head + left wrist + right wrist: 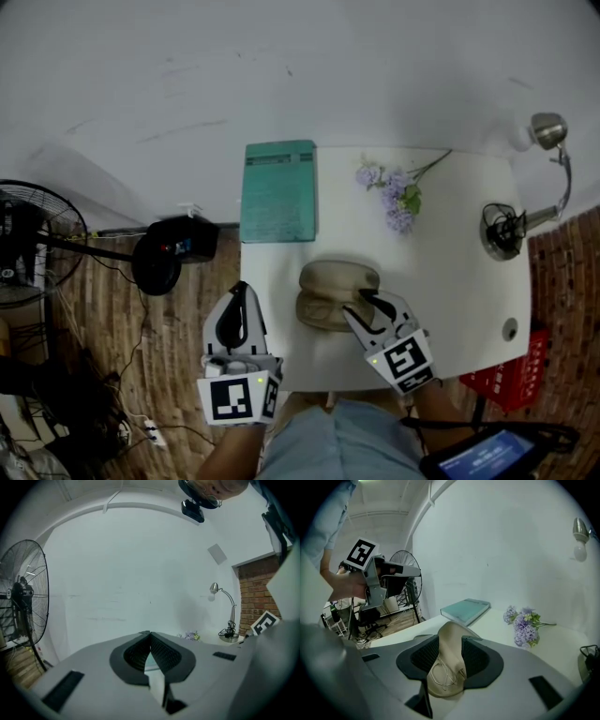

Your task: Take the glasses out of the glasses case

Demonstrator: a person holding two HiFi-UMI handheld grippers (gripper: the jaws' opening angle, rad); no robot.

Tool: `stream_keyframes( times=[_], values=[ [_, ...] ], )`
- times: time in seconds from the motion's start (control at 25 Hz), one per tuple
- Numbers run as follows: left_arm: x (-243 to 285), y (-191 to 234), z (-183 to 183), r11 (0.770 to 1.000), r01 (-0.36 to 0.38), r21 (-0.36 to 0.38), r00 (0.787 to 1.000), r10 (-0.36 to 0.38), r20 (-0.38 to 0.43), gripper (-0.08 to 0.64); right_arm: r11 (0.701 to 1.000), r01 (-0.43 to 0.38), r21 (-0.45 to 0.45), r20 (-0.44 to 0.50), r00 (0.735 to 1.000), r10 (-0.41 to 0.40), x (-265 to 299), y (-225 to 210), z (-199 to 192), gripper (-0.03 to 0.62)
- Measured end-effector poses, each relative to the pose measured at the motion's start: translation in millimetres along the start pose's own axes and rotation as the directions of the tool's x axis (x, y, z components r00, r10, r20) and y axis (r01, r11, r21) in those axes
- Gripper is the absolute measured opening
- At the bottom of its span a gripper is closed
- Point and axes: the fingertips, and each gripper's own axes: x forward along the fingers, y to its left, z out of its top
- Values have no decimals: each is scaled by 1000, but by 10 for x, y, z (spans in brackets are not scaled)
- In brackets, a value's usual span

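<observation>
Case: the beige, soft-looking glasses case [330, 298] lies on the white counter [450, 309], near its front edge and well apart from the other things.
Glasses: none plainly in view. In the right gripper view, thin pale loops on the case's near end may be wire or stitching; I cannot tell which.
Right tongs: the right tongs [367, 309] stand wide astride the case's right end, with the pads close on both sides. No firm squeeze is evident.
Left tongs: the left tongs [241, 292] are closed tip to tip on nothing, held off the counter's left side over the wooden floor [169, 328].
Risk, slip: with only one pair of tongs on it, the case would likely slide or lift whole when pulled. The front edge is near enough for it to drop.
Risk, crush: a hard pinch across a soft case could bend whatever lies inside.
Around: a teal book [278, 191], a sprig of purple flowers [394, 199] and a silver desk lamp [506, 232] sit toward the back. A black standing fan [33, 239] stands on the floor at left.
In the way: nothing lies between either pair of tongs and the case.
</observation>
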Motion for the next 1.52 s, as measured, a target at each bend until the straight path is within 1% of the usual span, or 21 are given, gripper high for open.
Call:
stream_keyframes(
  times=[0.12, 0.28, 0.4, 1.24, 1.52],
  values=[
    [-4, 16, -37, 1000, -4, 0, 1000, 4, -9, 6, 1000, -14, 0, -21, 1000, 14, 30, 37, -78, 167],
    [-19, 17, -71, 1000, -7, 0, 1000, 7, -17, 6, 1000, -28, -4, -46, 999, 28, 66, 73, -169, 143],
    [-27, 28, -96, 1000, -13, 2, 1000, 13, -22, 6, 999, -39, -8, -66, 997, 39, 98, 92, -245, 137],
    [-47, 80, -254, 999, -36, 1, 998, 36, -57, 6, 996, -92, -17, -165, 982, 88, 200, 169, -586, 132],
    [-38, 90, -283, 999, -40, 0, 997, 40, -64, 6, 995, -98, -27, -197, 976, 91, 209, 185, -695, 118]
  ],
)
